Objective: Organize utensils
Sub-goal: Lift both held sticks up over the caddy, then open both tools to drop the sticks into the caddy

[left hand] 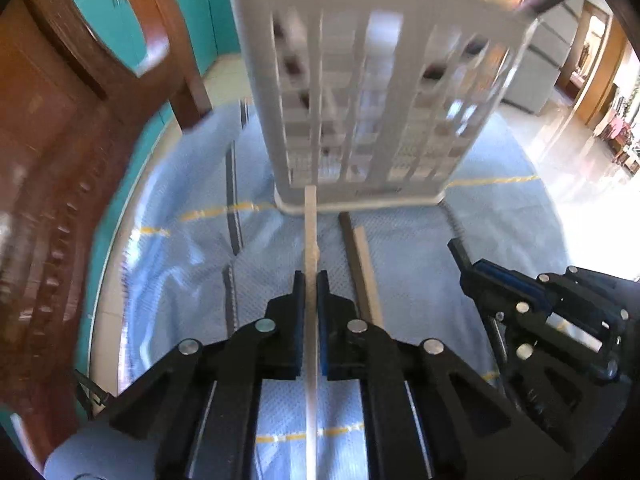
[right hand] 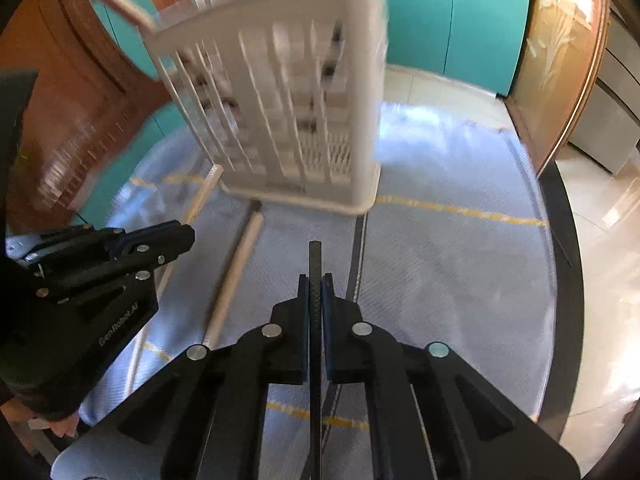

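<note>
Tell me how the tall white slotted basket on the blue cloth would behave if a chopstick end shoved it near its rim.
The white basket stands tall on a narrow base, so a shove near the rim would probably tip it rather than slide it. Its slotted walls suggest thin plastic, likely light for its size. The blue cloth beneath might bunch and catch the base.

Teal cabinets (right hand: 456, 20), wooden chair (left hand: 60, 120), glossy sunlit floor (left hand: 568, 152).

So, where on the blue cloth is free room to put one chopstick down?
Free: the wide cloth right of the dark seam, up to the table's dark rim. Crowded: between the two claws, where a pale chopstick and a dark one lie before the white basket.
</note>
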Available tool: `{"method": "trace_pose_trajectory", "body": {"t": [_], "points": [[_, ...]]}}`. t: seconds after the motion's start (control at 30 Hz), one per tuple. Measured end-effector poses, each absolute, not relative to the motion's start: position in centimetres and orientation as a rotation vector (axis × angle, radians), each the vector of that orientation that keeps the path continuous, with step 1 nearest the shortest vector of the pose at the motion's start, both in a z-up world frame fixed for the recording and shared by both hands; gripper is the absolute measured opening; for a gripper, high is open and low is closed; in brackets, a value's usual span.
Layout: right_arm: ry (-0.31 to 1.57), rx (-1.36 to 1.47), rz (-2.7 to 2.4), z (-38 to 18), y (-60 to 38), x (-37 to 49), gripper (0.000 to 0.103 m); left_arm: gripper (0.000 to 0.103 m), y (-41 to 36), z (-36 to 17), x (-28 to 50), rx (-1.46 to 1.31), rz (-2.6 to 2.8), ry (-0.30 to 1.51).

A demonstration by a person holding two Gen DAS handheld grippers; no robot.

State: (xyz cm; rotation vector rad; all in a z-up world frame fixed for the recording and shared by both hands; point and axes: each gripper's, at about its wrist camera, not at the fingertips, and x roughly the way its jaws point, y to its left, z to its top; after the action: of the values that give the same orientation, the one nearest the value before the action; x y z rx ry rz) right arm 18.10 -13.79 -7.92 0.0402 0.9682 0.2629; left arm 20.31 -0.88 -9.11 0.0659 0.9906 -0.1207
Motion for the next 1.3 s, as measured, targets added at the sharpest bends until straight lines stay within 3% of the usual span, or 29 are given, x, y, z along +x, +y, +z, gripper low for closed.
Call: {"method": "trace_pose_trajectory", "body": {"t": [0.47, 0.67, 0.77, 0.9, 1.3], "points": [[0.514, 0.161, 0.427, 9.4, -19.7, 9.3, 0.007, 0.007, 2.4, 9.1, 9.8, 0.025, -0.249, 0.508], [0.307, 0.265, 0.403, 17.4, -20.9, 11.8, 0.007, 0.007, 3.3, 16.2, 10.9, -0.05, -0.239, 0.331], [0.206, 0.36, 0.351, 18.9, -22.3, 13.2, 0.007, 0.007, 4.9, 18.3, 12.6, -0.17, -0.188, 0.214], [0.155, 0.381, 0.251, 17.0, -22.6, 15.4, 0.007, 0.007, 6.1, 16.7, 15.7, -0.239, -0.082, 0.149], [0.386, 0.152, 0.227, 9.2, -16.2, 19.3, 0.01, 0.008, 2.8, 7.4, 21.4, -0.124, -0.055, 0.365]]}}
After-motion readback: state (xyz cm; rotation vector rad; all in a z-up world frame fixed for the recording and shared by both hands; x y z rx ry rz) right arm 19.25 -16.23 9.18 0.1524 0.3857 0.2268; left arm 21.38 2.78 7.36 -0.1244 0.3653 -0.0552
